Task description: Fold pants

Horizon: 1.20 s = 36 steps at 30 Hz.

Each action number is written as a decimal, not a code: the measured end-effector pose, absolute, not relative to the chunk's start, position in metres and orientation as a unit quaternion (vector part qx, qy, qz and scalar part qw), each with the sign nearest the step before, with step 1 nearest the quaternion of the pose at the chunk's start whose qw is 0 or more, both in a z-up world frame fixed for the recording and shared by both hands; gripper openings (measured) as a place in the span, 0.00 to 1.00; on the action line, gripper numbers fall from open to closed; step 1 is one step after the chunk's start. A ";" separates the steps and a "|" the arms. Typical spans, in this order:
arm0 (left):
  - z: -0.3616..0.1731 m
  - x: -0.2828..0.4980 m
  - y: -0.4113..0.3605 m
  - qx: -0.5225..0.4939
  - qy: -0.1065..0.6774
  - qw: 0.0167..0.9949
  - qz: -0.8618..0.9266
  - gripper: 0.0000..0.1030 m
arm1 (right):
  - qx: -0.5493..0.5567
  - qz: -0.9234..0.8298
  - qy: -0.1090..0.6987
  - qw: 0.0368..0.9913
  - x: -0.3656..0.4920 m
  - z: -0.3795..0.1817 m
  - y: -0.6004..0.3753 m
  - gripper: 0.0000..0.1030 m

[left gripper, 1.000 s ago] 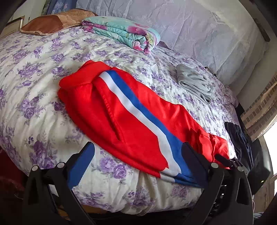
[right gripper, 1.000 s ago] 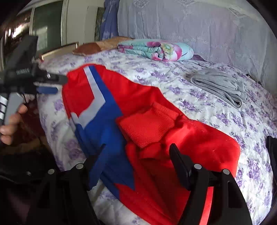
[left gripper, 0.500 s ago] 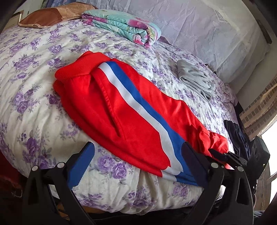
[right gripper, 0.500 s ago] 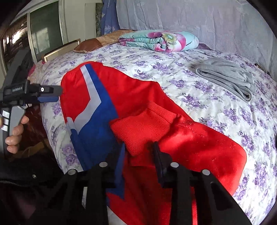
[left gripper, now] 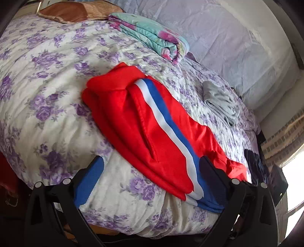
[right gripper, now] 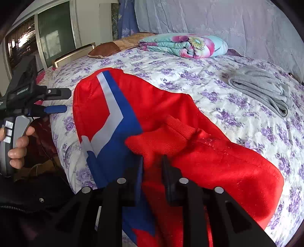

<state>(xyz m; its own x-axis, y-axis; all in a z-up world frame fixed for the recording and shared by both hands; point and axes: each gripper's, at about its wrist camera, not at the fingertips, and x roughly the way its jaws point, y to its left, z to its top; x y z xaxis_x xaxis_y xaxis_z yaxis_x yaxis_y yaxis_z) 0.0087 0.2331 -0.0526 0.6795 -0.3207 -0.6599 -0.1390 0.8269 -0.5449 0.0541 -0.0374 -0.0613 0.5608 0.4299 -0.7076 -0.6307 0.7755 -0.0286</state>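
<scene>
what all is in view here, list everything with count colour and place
pants: one, red with a white and blue side stripe, laid out across the bed
bedspread: one, white with purple flowers, covering the bed
folded quilt: one, teal with pink flowers, far side of the bed
grey garment: one, folded, on the bed beyond the pants
pillow: one, brown, at the far end beside the quilt
dark garment: one, navy or black, at the bed's right edge
left gripper: black with blue pads, open, at the near bed edge
right gripper: black, jaws have just been closing then eased slightly, red fabric pinched between them
hand: one, holding the left gripper's handle
</scene>
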 end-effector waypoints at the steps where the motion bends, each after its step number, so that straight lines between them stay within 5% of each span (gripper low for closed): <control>1: -0.054 0.008 0.241 -0.303 0.393 0.867 -0.045 0.95 | -0.138 0.311 0.353 0.871 0.051 -0.060 -0.038 0.38; 10: -0.065 0.031 0.264 -0.380 0.367 0.848 -0.041 0.95 | -0.112 0.351 0.277 0.887 0.005 -0.038 -0.054 0.60; 17: -0.069 0.064 0.255 -0.384 0.343 0.857 -0.026 0.94 | -0.071 0.337 0.259 0.902 -0.010 -0.029 -0.083 0.62; 19: -0.068 0.062 0.260 -0.409 0.323 0.853 -0.025 0.70 | -0.057 0.328 0.260 0.906 -0.012 -0.029 -0.094 0.62; 20: -0.071 0.065 0.261 -0.418 0.326 0.847 -0.038 0.37 | -0.049 0.322 0.259 0.909 -0.012 -0.029 -0.101 0.62; 21: -0.073 0.067 0.261 -0.424 0.330 0.842 -0.051 0.19 | -0.038 0.317 0.258 0.912 -0.013 -0.029 -0.109 0.62; 29: -0.010 0.042 0.198 -0.282 0.276 0.913 -0.101 0.14 | 0.036 0.254 0.254 0.933 -0.015 -0.030 -0.181 0.62; 36: 0.048 -0.012 0.035 -0.052 0.273 0.916 -0.289 0.18 | 0.108 0.209 0.228 0.945 -0.017 -0.025 -0.246 0.63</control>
